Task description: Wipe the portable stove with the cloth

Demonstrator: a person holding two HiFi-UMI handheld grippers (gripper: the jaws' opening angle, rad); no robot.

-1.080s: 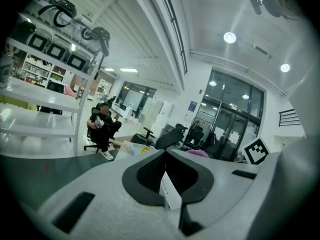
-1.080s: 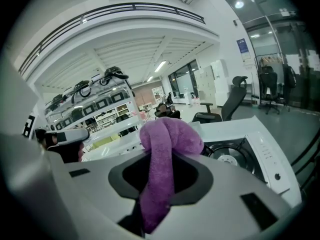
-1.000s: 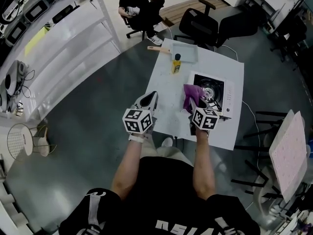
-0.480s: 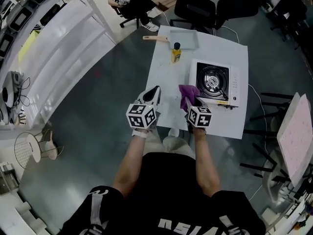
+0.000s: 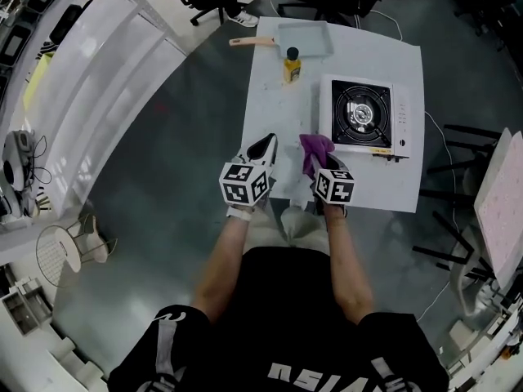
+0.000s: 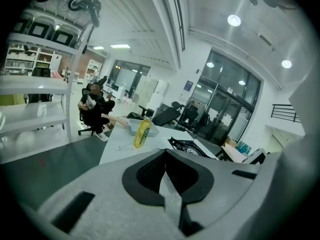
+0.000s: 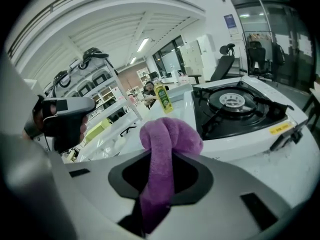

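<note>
The portable stove (image 5: 364,114), white with a black burner, sits on the right half of the white table (image 5: 274,96). My right gripper (image 5: 320,163) is shut on the purple cloth (image 5: 315,147), which bunches out past its tips over the table, just off the stove's near left corner. In the right gripper view the cloth (image 7: 170,134) stands between the jaws and the stove (image 7: 240,109) lies close ahead to the right. My left gripper (image 5: 265,147) hovers over the table's left near part, jaws together and empty; its own view shows the stove (image 6: 187,145) beyond the tips.
A yellow bottle (image 5: 291,64) stands behind the stove's left side, and a pale tray (image 5: 304,37) with a wooden handle lies at the table's far edge. A seated person (image 6: 95,109) is beyond the table. White shelving (image 5: 98,64) runs along the left.
Both grippers have come down and drawn back toward the table's near edge. The cloth has left the stove's left edge and now hangs over the table in front of it.
</note>
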